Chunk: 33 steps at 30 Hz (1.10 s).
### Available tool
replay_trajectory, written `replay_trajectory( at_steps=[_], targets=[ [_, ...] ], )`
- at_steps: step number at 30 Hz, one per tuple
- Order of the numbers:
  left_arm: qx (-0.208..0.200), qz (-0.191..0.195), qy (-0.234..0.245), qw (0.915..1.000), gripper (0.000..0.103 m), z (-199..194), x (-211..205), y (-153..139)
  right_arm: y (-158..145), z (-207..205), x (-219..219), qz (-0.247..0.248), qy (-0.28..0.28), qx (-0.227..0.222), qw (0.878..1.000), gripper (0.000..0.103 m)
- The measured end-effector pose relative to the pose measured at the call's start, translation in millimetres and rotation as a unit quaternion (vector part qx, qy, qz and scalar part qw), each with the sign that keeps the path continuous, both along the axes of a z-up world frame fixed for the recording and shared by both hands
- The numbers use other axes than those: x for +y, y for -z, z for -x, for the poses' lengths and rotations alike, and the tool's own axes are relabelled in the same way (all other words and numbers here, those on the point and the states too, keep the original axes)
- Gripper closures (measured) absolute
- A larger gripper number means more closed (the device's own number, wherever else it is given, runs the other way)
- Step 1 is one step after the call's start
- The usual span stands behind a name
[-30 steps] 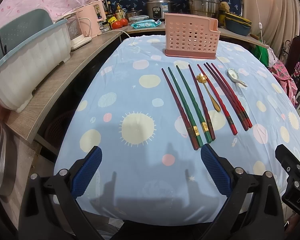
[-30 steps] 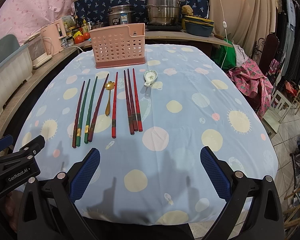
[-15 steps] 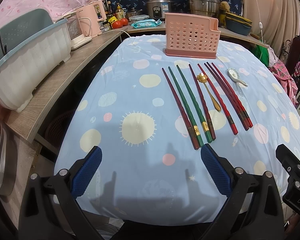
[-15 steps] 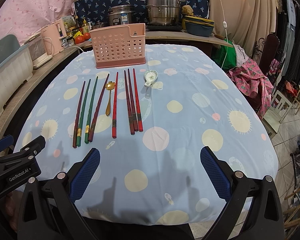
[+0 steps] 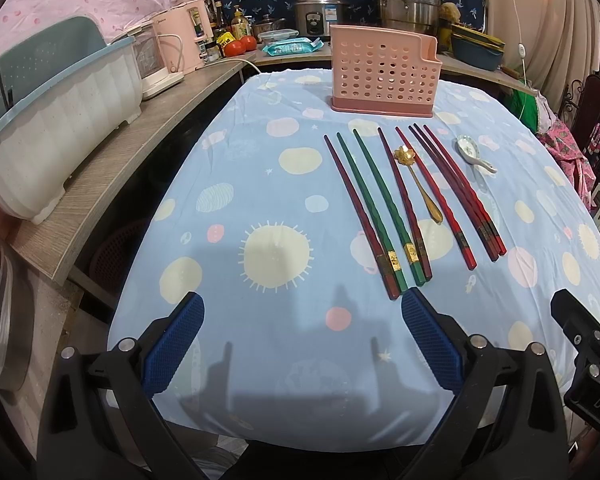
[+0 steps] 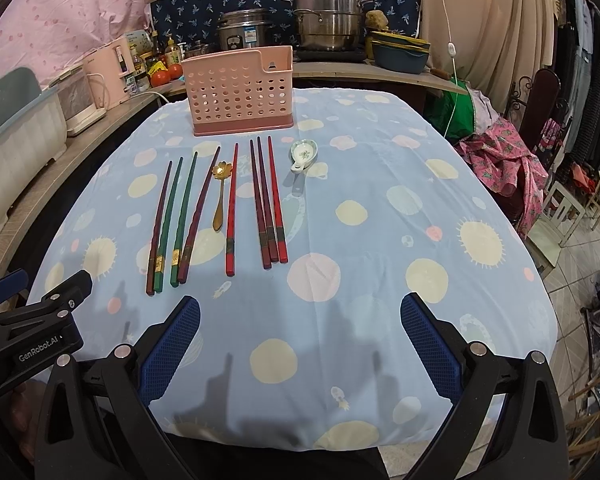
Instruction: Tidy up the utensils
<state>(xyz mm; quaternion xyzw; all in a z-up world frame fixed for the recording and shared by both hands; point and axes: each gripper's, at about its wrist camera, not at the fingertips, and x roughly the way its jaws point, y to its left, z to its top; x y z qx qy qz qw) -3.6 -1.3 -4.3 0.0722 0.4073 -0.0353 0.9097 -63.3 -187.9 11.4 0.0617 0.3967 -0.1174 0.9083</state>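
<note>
A pink perforated utensil holder [image 5: 383, 76] [image 6: 240, 94] stands at the far end of the table. In front of it lie several chopsticks in a row: dark red and green ones [image 5: 374, 212] [image 6: 176, 220] on the left, red ones [image 5: 456, 188] [image 6: 266, 204] on the right. A gold spoon [image 5: 418, 184] [image 6: 220, 196] lies among them. A white ceramic spoon [image 5: 474, 154] [image 6: 302, 154] lies at the right. My left gripper [image 5: 302, 312] and right gripper [image 6: 300, 314] are both open and empty, near the table's front edge.
A blue cloth with pale spots [image 5: 260, 184] [image 6: 380, 200] covers the table. A wooden counter [image 5: 112, 160] at the left holds a white tub [image 5: 56, 120] and a pink appliance [image 5: 180, 42]. Steel pots [image 6: 326, 20] stand behind. Chairs and clothes [image 6: 540, 168] are at the right.
</note>
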Motion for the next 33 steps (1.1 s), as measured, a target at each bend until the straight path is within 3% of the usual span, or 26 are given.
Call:
replay_trajectory(
  at_steps=[11, 20, 25, 33],
  targets=[
    [0.009, 0.008, -0.001, 0.9999, 0.008, -3.9, 5.9, 3.4, -5.2, -2.0, 6.4, -0.001, 0.002, -0.001, 1.000, 0.007],
    [0.032, 0.033, -0.001, 0.9989, 0.009, -30.9, 3.8, 10.4, 2.0, -9.3, -9.7, -0.009, 0.007, 0.004, 1.000, 0.007],
    [0.042, 0.022, 0.009, 0.9988, 0.016, -50.1, -10.0, 22.6, 6.8, -17.3, -15.0, -0.013, 0.009, 0.010, 1.000, 0.007],
    [0.061, 0.011, 0.023, 0.9978, 0.018, -66.6, -25.6, 38.4, 14.5, -32.0, -21.8, -0.020, 0.009, 0.021, 1.000, 0.007]
  ],
)
